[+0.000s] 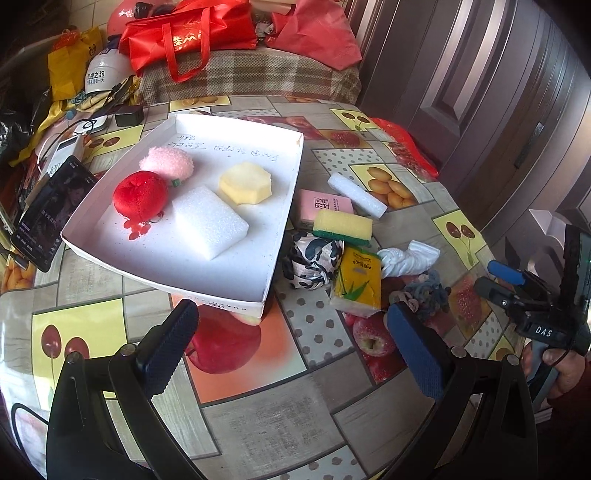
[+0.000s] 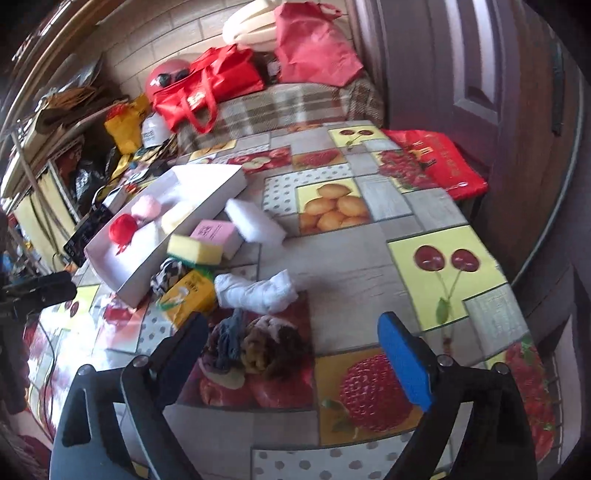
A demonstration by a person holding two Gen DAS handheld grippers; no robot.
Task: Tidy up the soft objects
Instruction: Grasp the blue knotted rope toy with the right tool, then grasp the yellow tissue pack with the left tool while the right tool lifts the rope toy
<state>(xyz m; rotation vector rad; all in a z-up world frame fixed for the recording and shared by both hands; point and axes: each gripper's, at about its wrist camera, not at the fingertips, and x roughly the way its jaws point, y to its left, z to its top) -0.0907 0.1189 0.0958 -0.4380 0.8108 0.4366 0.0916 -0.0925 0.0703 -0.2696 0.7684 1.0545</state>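
Note:
A white tray on the table holds a red plush, a pink plush, a yellow sponge block and a white foam block. To its right lie a white foam bar, a pink pack, a yellow-green sponge, a black-white cloth, a yellow tissue pack, a white cloth and a knit bundle. My left gripper is open and empty near the tray's front edge. My right gripper is open, just above the knit bundle.
A phone, a charger and cables lie left of the tray. Red bags and a helmet sit on a checked bench behind the table. A wooden door stands at the right. A red bag lies at the table's far right edge.

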